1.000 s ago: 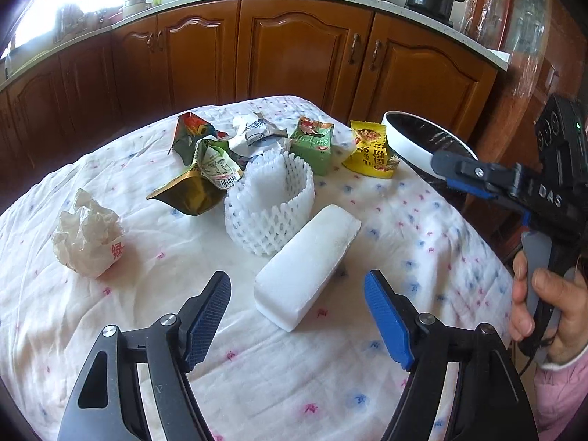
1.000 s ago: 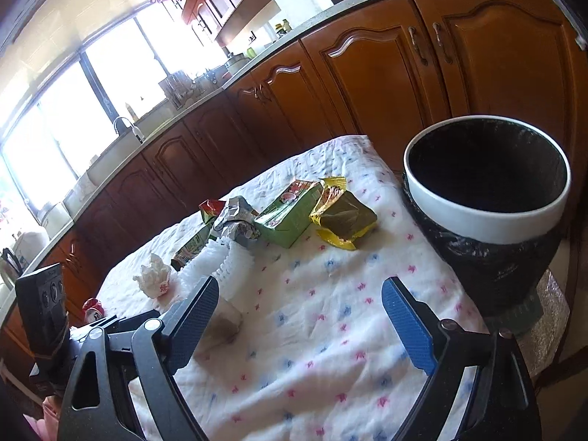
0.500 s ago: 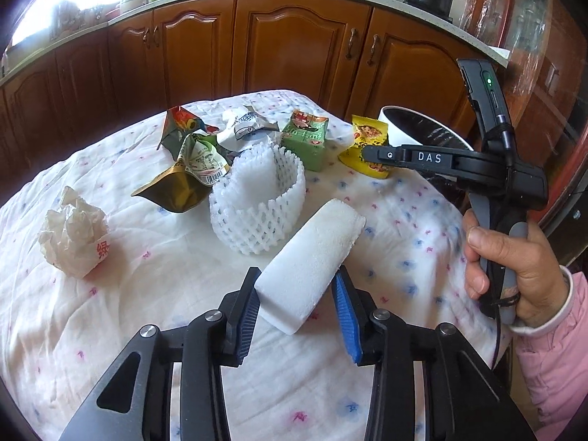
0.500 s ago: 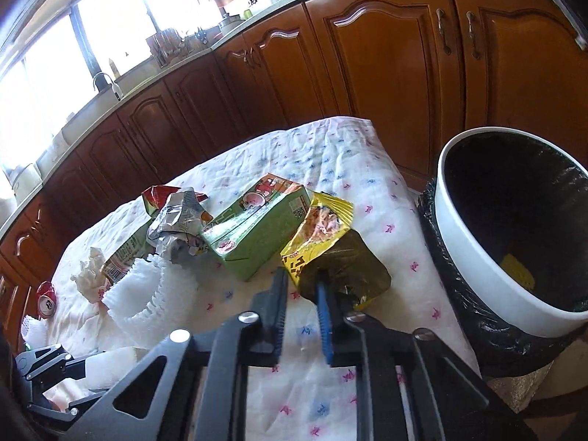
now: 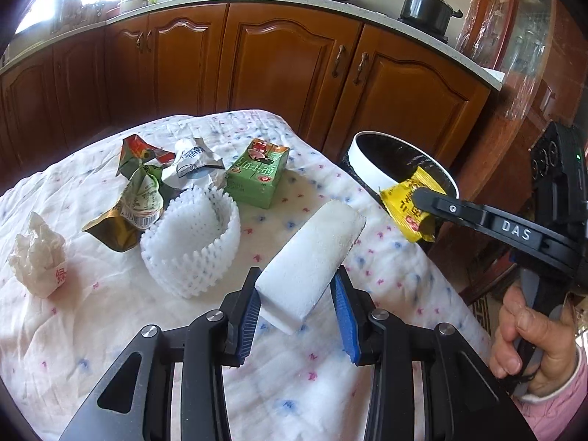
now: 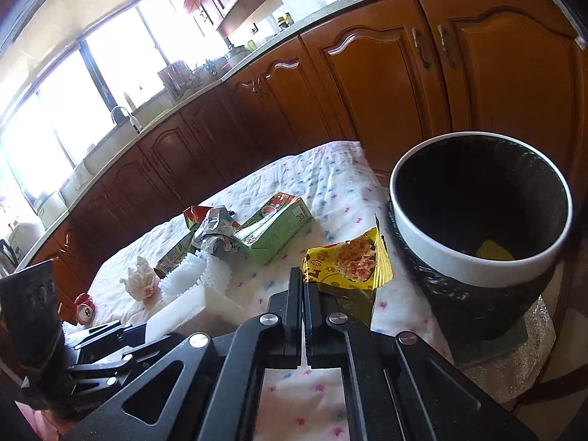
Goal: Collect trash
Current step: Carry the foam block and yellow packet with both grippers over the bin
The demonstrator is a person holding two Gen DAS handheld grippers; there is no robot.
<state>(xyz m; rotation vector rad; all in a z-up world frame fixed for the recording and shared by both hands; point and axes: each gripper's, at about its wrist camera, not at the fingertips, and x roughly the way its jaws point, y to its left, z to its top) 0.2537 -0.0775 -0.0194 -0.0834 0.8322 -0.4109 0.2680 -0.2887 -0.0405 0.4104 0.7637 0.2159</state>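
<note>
Trash collection looks, by our judgement, barely begun: one yellow scrap (image 6: 492,251) lies at the bottom of the bin (image 6: 459,253), which stands just off the far right edge of the table (image 5: 73,349), and most of the litter is on the cloth. We hold two pieces now. Our right gripper (image 6: 303,296) has its fingers pressed almost together, pinching the lower edge of a yellow snack wrapper (image 6: 349,262); the wrapper sticks up and forward from the fingertips, lifted off the cloth and close beside the bin's white rim, not yet over the opening as far as we can tell. Our left gripper (image 5: 297,307) has its blue pads (image 5: 251,318) closed against the two long sides of a white foam block (image 5: 312,257); the near end sits between the fingers and the rest juts forward, tilted up to the right, apparently clear of the table. Left to gather: a white foam net sleeve (image 5: 191,242) just left of the block, a green drink carton (image 5: 257,176), a crumpled tissue (image 5: 36,257) at far left, a gold and green pouch (image 5: 128,213), a red and green wrapper (image 5: 136,152), and a silver wrapper (image 5: 193,161). A red can (image 6: 85,312) also shows in the right view.
</note>
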